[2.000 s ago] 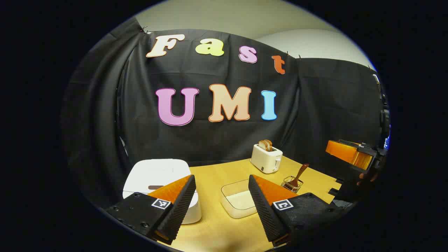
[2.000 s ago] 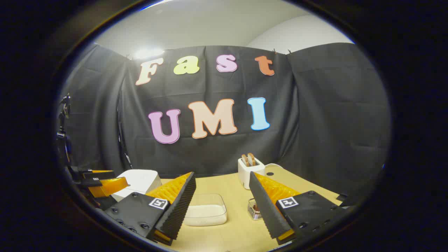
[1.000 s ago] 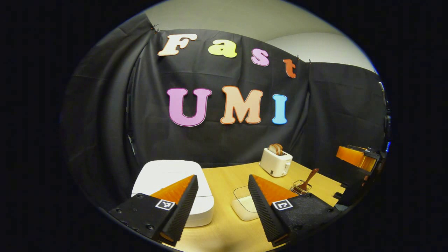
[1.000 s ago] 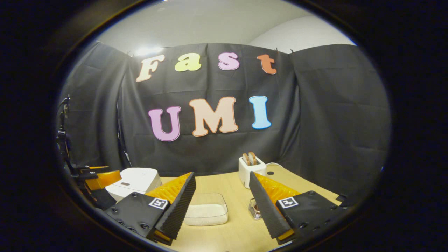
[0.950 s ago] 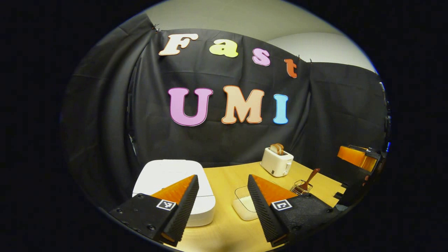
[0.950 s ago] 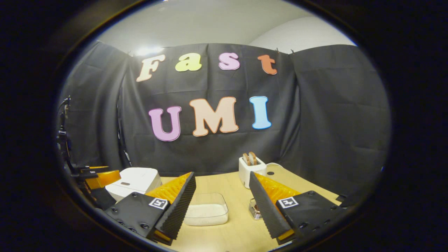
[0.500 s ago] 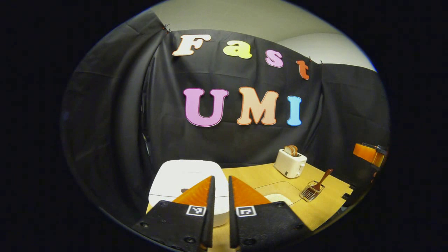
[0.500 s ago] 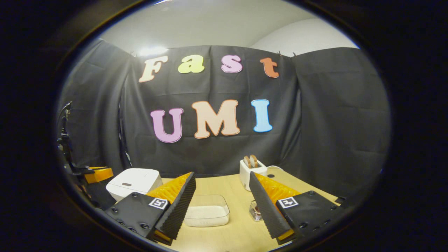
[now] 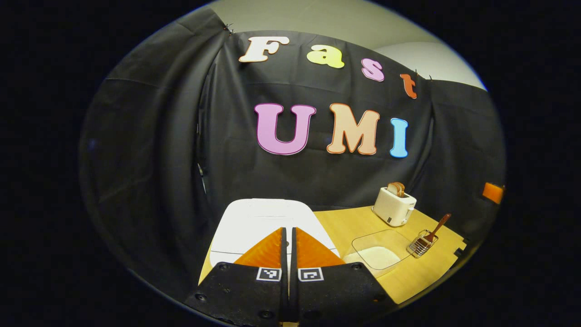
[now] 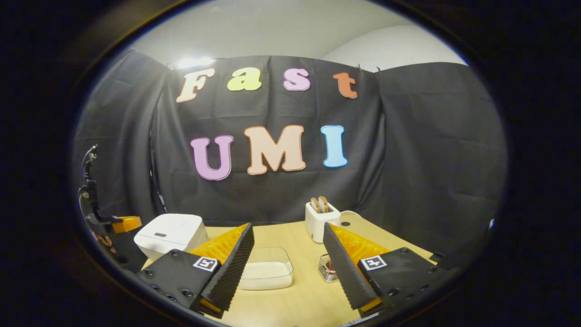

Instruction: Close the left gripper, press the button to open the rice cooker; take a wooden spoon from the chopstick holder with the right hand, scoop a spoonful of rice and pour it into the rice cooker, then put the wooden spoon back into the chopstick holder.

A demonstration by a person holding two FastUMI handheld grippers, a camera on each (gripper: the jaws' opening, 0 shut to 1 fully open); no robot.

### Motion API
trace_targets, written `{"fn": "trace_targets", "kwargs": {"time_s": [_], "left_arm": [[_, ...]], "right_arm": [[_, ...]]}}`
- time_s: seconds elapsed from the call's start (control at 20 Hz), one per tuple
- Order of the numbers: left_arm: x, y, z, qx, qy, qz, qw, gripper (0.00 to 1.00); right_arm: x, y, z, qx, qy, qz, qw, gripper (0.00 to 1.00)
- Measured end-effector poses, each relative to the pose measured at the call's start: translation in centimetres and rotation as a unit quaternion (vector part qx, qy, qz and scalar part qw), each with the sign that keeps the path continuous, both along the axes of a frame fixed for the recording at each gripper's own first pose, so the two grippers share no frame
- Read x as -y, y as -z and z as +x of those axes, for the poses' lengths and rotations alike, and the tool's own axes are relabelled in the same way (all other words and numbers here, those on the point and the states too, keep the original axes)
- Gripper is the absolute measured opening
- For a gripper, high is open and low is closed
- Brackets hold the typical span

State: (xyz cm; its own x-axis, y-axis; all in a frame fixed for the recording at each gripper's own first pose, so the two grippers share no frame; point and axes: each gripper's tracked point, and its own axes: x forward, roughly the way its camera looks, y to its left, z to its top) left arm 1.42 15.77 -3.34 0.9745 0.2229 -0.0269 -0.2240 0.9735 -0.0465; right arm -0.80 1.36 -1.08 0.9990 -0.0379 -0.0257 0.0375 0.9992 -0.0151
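Left gripper point(image 9: 288, 234): fingers pressed together with nothing between, hovering in front of the white rice cooker point(image 9: 268, 222), lid down. Right gripper point(image 10: 288, 247): fingers wide apart, empty, held above the wooden table point(image 10: 299, 304). Between its fingers, a clear container of rice point(image 10: 267, 272) – low, nothing across it. Just right of that, the wire chopstick holder point(image 9: 421, 244) with the wooden spoon point(image 9: 438, 226) leaning out of it. Behind, near the black cloth – a white toaster point(image 10: 320, 220) with two slices of bread point(image 10: 319, 204) standing up. Left gripper also at the far left edge of the right gripper view, beside the cooker.
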Motion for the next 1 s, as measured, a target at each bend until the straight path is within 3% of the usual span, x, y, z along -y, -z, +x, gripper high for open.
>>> {"fn": "trace_targets", "kwargs": {"time_s": [0.5,1.0], "left_arm": [[-4.4,5.1,5.4,-0.061,0.012,-0.006,0.998,0.00],[-4.8,6.4,6.4,-0.074,0.020,-0.016,0.997,0.00]], "right_arm": [[1.4,0.7,-1.5,-0.016,0.042,-0.011,0.999,0.98],[1.6,0.8,-2.3,-0.021,0.055,-0.029,0.998,0.99]]}}
